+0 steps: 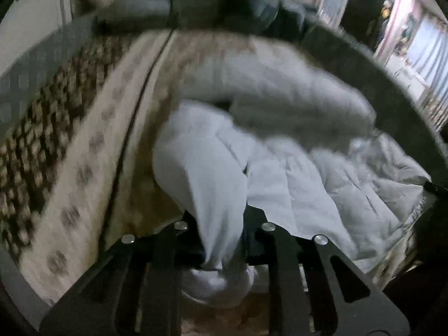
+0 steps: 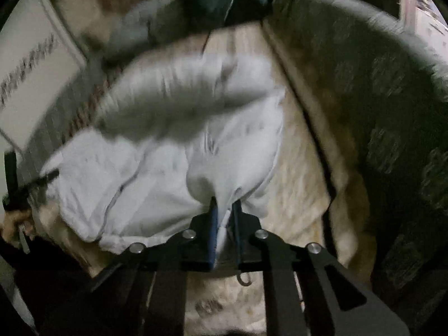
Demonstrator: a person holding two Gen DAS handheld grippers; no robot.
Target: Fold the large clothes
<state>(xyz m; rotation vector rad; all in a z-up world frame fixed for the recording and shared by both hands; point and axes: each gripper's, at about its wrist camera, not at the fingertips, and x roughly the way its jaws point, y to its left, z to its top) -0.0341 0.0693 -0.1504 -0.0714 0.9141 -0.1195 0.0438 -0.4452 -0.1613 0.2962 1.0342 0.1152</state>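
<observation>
Fingers of the right gripper (image 2: pixel 225 212) are standing narrow and pinching a bunched fold of the white garment (image 2: pixel 156 179); the cloth is gathering into a tight pucker between the blue-edged fingers (image 2: pixel 214 224) and fanning out beyond them. Fingers of the left gripper (image 1: pixel 224 240) are likewise nearly together, with a hanging fold of the same white garment (image 1: pixel 212 173) passing down between them; the cloth is covering the tips, so the pads themselves are not showing.

Garment is lying crumpled on a bed, on a beige patterned bedcover (image 1: pixel 92 145), stretched between the two grippers and sagging in the middle. An upper portion of it is billowing and motion-blurred in both views, appearing grey (image 2: pixel 173 95). A thin dark seam line (image 2: pixel 117 193) is running across the cloth in the right wrist view.

Dark grey blanket or cover (image 2: pixel 378 89) is bordering the bedcover on the right of the right wrist view. Dark bluish bundle, possibly pillows or more clothing (image 1: pixel 224 5), is sitting at the far end of the bed. Pale wall panel (image 2: pixel 30 78) is showing to the left. Both frames are blurred.
</observation>
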